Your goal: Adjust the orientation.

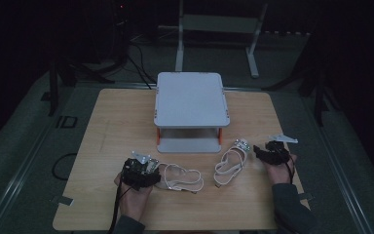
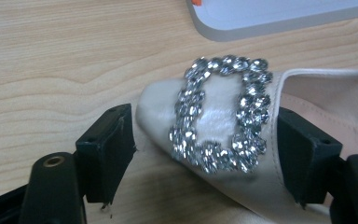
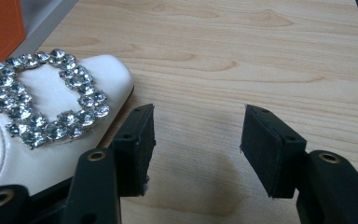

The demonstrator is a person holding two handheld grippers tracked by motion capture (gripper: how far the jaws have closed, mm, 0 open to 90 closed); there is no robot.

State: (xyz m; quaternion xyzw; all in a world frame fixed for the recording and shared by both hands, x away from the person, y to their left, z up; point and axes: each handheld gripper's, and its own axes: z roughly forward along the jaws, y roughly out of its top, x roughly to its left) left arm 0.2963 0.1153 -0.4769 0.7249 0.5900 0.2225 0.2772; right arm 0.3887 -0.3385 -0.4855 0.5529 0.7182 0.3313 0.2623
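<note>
Item 1: left shoe (image 1: 181, 178), pale satin slingback with a rhinestone buckle (image 2: 221, 114) on the toe. Lies flat on the wooden worktop (image 1: 112, 126) at about 7 o'clock from the worktop's centre, toe toward the left gripper, straps trailing toward 3 o'clock.

Item 2: right shoe (image 1: 230, 165), matching, with its own rhinestone buckle (image 3: 39, 95). Lies at about 5 o'clock from centre, toe pointing toward 1 o'clock, just beside the right gripper.

Item 3: left gripper (image 1: 143, 171), in the person's left hand. Jaws spread wide, one on each side of the left shoe's toe; the right pad stands against the shoe's side, the left pad stands clear of it.

Item 4: right gripper (image 1: 262, 152), in the person's right hand. Jaws wide, bare worktop between them; the right shoe's toe lies just outside the left jaw.

Item 5: grey two-tier stand (image 1: 191, 100) with orange legs, at 12 o'clock from the shoes.
</note>
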